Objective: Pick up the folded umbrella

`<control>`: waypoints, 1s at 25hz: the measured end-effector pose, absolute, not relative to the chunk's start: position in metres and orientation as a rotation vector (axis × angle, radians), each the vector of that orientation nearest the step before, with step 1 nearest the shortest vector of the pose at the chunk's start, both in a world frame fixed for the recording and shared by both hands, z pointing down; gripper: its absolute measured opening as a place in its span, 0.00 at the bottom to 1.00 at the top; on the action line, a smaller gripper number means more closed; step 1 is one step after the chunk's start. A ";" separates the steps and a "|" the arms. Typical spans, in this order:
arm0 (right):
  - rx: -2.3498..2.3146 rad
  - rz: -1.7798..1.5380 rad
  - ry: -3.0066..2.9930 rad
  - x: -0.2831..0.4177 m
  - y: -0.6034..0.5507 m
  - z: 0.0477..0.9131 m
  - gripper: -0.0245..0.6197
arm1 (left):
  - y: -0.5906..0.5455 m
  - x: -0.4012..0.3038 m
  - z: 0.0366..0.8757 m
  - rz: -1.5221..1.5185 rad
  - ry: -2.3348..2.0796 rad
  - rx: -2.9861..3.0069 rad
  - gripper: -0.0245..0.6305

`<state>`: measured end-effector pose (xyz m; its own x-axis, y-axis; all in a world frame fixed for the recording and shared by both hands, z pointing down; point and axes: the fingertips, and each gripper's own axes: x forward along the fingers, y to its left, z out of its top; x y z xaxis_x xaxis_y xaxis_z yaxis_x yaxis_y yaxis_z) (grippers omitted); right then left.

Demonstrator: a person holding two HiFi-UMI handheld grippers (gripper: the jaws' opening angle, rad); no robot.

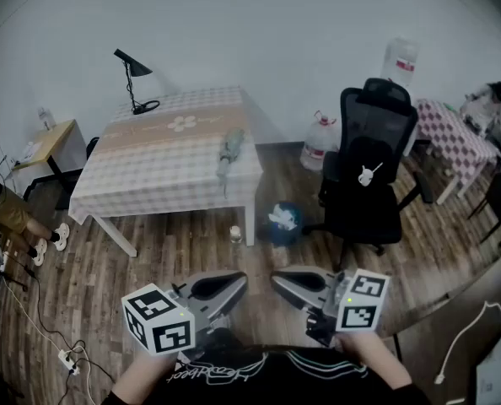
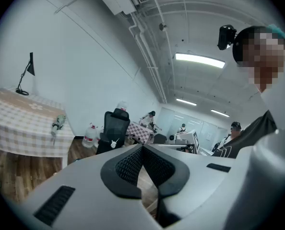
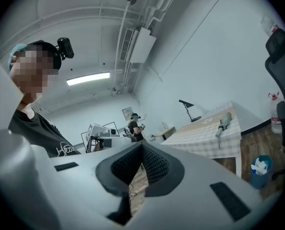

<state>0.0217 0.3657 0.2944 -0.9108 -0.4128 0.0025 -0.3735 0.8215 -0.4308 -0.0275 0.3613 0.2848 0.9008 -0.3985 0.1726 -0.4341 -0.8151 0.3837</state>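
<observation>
The folded umbrella [image 1: 229, 148], grey-green, lies on the checked tablecloth near the right edge of the table [image 1: 149, 167]. Both grippers are held low near the person's body, far from the table, with their tips turned toward each other. My left gripper [image 1: 239, 282] is shut with nothing in it. My right gripper [image 1: 278, 280] is also shut and empty. The left gripper view has the umbrella [image 2: 57, 123] small at the left, beyond the closed jaw tips [image 2: 142, 147]. In the right gripper view the umbrella [image 3: 223, 124] lies far off to the right of the closed tips [image 3: 142, 145].
A black desk lamp [image 1: 132, 78] stands at the table's back. A black office chair [image 1: 370, 175], two water jugs [image 1: 320, 142] and a blue bin [image 1: 282, 222] are right of the table. A small jar [image 1: 235, 234] sits by the table leg. A person [image 1: 6, 209] stands at the left.
</observation>
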 end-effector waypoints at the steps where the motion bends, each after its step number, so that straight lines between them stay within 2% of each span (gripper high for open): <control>1: -0.630 -0.657 2.910 0.022 0.366 0.295 0.05 | 0.362 -0.027 0.286 0.124 -0.615 2.644 0.03; 25: -0.627 -0.748 2.859 0.026 0.334 0.302 0.06 | 0.336 -0.035 0.294 0.113 -0.693 2.573 0.03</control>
